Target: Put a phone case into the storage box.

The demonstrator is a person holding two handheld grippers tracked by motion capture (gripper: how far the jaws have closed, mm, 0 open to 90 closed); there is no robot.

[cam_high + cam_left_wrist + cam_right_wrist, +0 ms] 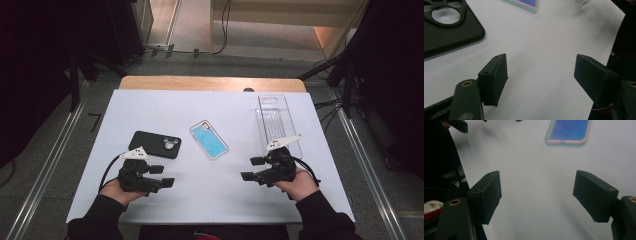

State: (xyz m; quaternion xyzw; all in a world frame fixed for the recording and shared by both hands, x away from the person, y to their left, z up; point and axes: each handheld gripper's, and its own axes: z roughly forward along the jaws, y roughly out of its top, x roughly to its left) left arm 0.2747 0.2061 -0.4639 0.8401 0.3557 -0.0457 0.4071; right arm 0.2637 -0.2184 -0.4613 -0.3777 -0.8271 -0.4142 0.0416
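Both tools, left tool (168, 176) and right tool (252, 169), rest wide open and empty; the blue phone (209, 139) lies at twelve o'clock, so approach its long edges squarely.

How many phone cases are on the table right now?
3. A black case lies at the left, a blue case in the middle, and a clear case at the right, behind the right gripper.

White table (210, 200) with black case (155, 144), blue case (209, 139), clear case (276, 122).
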